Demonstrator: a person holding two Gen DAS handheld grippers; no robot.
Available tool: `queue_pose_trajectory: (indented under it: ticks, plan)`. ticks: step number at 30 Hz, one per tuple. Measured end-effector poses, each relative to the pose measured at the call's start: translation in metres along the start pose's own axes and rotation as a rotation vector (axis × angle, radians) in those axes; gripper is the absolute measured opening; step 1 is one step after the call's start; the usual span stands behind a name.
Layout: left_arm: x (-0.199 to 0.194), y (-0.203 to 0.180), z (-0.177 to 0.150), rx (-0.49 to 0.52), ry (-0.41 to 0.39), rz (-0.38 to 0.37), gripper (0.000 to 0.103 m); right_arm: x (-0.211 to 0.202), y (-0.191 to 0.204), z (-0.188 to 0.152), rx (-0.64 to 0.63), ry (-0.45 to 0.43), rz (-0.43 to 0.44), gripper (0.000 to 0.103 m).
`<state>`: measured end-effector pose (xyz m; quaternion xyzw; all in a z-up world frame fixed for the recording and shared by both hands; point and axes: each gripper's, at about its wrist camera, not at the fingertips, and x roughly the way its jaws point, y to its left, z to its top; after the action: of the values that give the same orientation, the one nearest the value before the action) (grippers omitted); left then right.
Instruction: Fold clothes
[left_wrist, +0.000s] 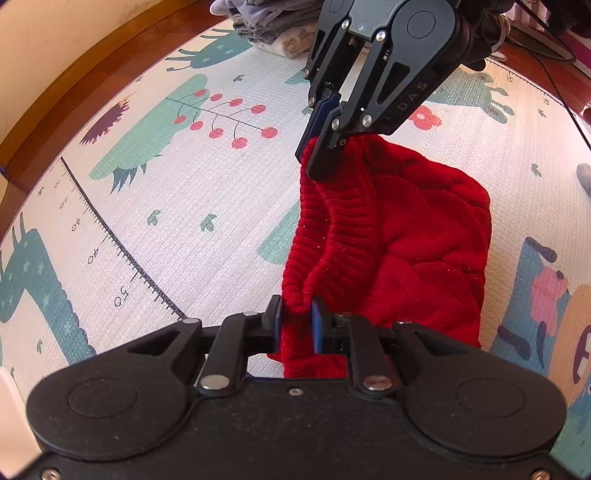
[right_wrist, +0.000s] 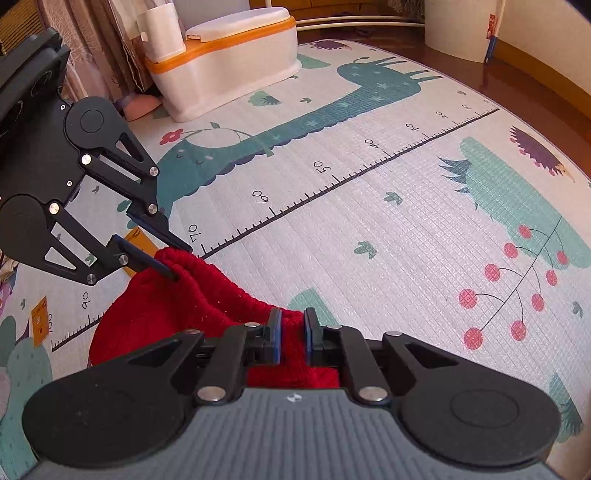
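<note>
Both grippers were closed on the ribbed edge of a red knitted sweater (left_wrist: 399, 236). In the left wrist view the left gripper (left_wrist: 297, 319) was seen at the near edge with red rib bunched between its blue pads, and the right gripper (left_wrist: 325, 147) was seen farther off, coming down from the upper right and pinching the same ribbed band. In the right wrist view the order was reversed: the right gripper (right_wrist: 291, 334) sat near, with knit between its fingers, and the left gripper (right_wrist: 168, 258) reached in from the left, pinching the band's far end.

The sweater was held up off the patterned play mat (left_wrist: 192, 192). The ribbed band ran as the line from one grip to the other, sagging between them, while the cable-knit body hung to the right of that line in the left wrist view; whether its lowest part touched the mat could not be told. A pile of other clothes (left_wrist: 273, 26) lay at the mat's far edge.

The coming move was judged to turn on that held band: the garment's free length hung away from both grips, neither hand being clearly nearer to it. Whether the sweater was being spread for folding or carried already part-folded could not be settled.
</note>
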<state>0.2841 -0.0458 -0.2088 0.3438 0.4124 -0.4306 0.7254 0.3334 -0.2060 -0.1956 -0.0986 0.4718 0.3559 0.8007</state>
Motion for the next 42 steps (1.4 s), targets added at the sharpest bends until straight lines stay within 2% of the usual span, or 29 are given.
queue_pose_trajectory:
  ticks: [6,8,12,13,14,15,17,19,24,26,32,35,36,38,39,40,42]
  plan:
    - [0.012,0.009,-0.005,-0.061,-0.012,-0.014,0.014,0.019,-0.01,-0.004,0.078,0.001,-0.013,0.014]
    - [0.007,0.016,-0.007,-0.117,-0.039,0.0,0.014,0.021,-0.013,-0.006,0.117,-0.01,-0.021,0.015]
    - [-0.01,0.03,-0.011,-0.252,-0.108,0.038,0.018,-0.004,-0.023,-0.018,0.241,-0.107,-0.005,0.024]
    - [-0.014,0.034,-0.012,-0.286,-0.125,0.048,0.028,-0.016,-0.022,-0.022,0.254,-0.134,0.005,0.03]
    - [-0.022,0.038,-0.015,-0.328,-0.144,0.051,0.044,-0.024,-0.022,-0.03,0.269,-0.154,-0.002,0.032]
    - [-0.033,0.044,-0.021,-0.38,-0.165,0.048,0.048,-0.033,-0.022,-0.039,0.284,-0.174,-0.01,0.036]
    - [-0.049,0.05,-0.037,-0.501,-0.188,0.04,0.048,-0.05,-0.022,-0.056,0.315,-0.213,-0.027,0.042]
    - [-0.055,0.045,-0.056,-0.611,-0.201,0.004,0.048,-0.062,-0.019,-0.073,0.349,-0.25,-0.036,0.052]
    - [-0.036,0.013,-0.095,-0.89,-0.179,-0.099,0.05,-0.052,0.004,-0.096,0.33,-0.273,-0.048,0.058]
    - [-0.029,0.002,-0.099,-0.942,-0.202,-0.119,0.051,-0.043,0.009,-0.098,0.331,-0.271,-0.051,0.061]
    - [-0.005,-0.011,-0.098,-1.063,-0.284,-0.134,0.052,-0.026,0.006,-0.104,0.369,-0.267,-0.053,0.061]
    - [0.001,-0.009,-0.097,-1.108,-0.336,-0.118,0.051,-0.018,0.005,-0.107,0.388,-0.264,-0.054,0.051]
    - [0.005,-0.006,-0.099,-1.129,-0.347,-0.128,0.05,-0.015,0.005,-0.108,0.395,-0.263,-0.054,0.042]
    - [0.014,-0.002,-0.105,-1.161,-0.367,-0.145,0.032,-0.01,0.004,-0.11,0.408,-0.262,-0.055,0.036]
    - [0.018,0.0,-0.107,-1.178,-0.378,-0.154,0.029,-0.006,-0.001,-0.114,0.453,-0.265,-0.02,0.031]
    - [0.02,0.002,-0.111,-1.193,-0.413,-0.18,0.019,-0.003,-0.007,-0.118,0.499,-0.268,0.016,0.027]
    - [0.017,0.005,-0.123,-1.231,-0.538,-0.266,0.016,0.003,-0.018,-0.127,0.593,-0.273,0.09,0.023]
